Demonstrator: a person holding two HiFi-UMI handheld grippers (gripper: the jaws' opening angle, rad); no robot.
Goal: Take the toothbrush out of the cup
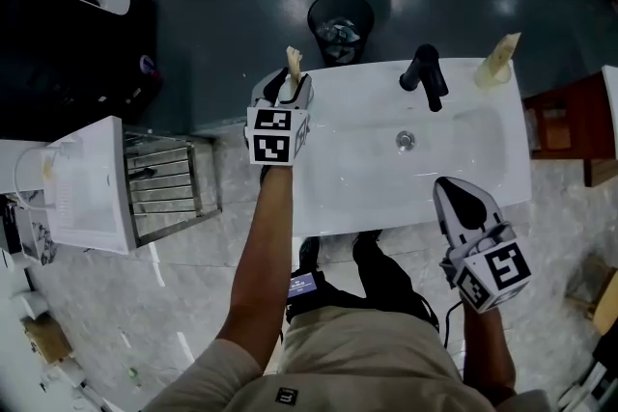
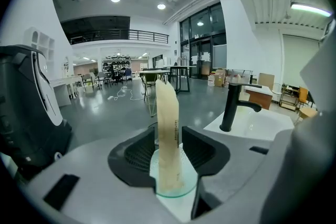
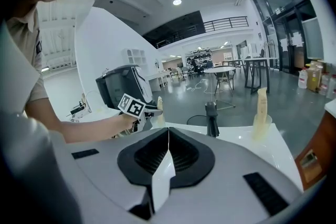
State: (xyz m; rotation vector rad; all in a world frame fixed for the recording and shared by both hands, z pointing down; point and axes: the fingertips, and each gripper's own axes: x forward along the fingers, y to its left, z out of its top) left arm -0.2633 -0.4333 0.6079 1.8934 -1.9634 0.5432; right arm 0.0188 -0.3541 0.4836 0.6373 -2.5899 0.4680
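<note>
White washbasin (image 1: 357, 178) | toothbrush (image 2: 167, 107) upright in cup (image 2: 176, 192), far left corner | left gripper (image 2: 169, 131) spread around cup, seemingly not touching | right gripper (image 3: 168, 134) pressed together, near right | black faucet (image 1: 425, 77) far middle

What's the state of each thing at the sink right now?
Toothbrush: wrapped, standing in the cup.
Cup: upright on the sink.
Left claw: open, straddling the toothbrush.
Right claw: shut, empty.
Faucet: no water running.
Far toothbrush: standing in far cup.
</note>
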